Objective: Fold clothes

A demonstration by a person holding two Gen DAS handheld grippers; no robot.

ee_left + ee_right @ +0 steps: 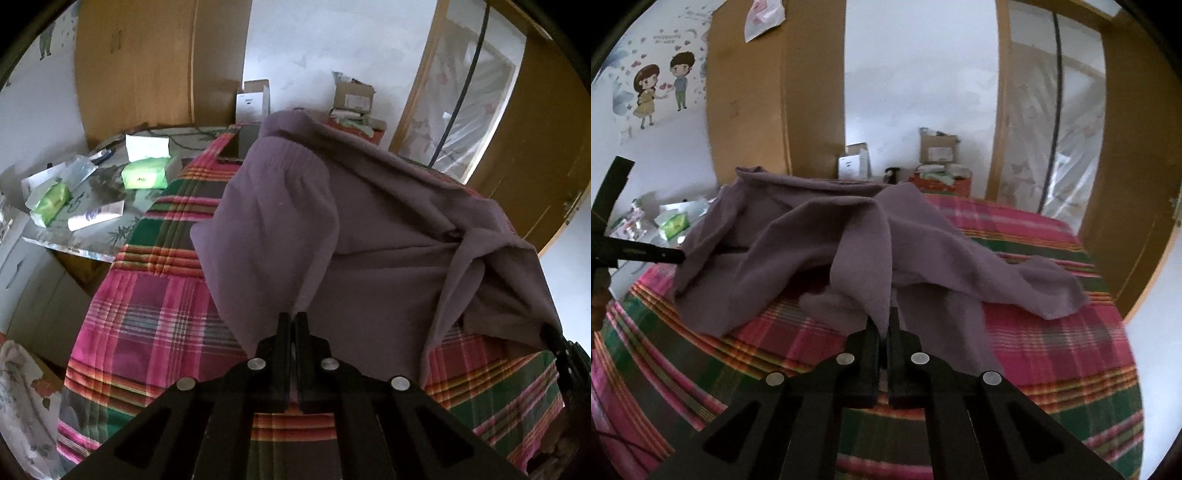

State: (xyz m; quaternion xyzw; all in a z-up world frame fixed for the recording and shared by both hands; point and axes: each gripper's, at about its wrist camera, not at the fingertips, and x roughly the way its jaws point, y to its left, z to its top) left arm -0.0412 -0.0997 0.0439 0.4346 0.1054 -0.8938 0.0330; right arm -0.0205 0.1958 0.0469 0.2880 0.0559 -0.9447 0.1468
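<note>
- Purple garment [369, 229] is held lifted above the plaid bedspread [147, 314]; far part and one sleeve end are draped on the bed.
- Left tongs [294, 319]: closed narrow, cloth edge pinched between the tips.
- Right tongs [884, 321]: closed narrow on a hanging fold of the same garment.
- In the right wrist view, the left tongs are seen at frame left, gripping the garment's other edge.
- Tabletop [96, 221] beside the bed, L side: green tissue packs [146, 175] and misc. packets noted.
- Cardboard boxes [352, 96] at the back wall.
</note>
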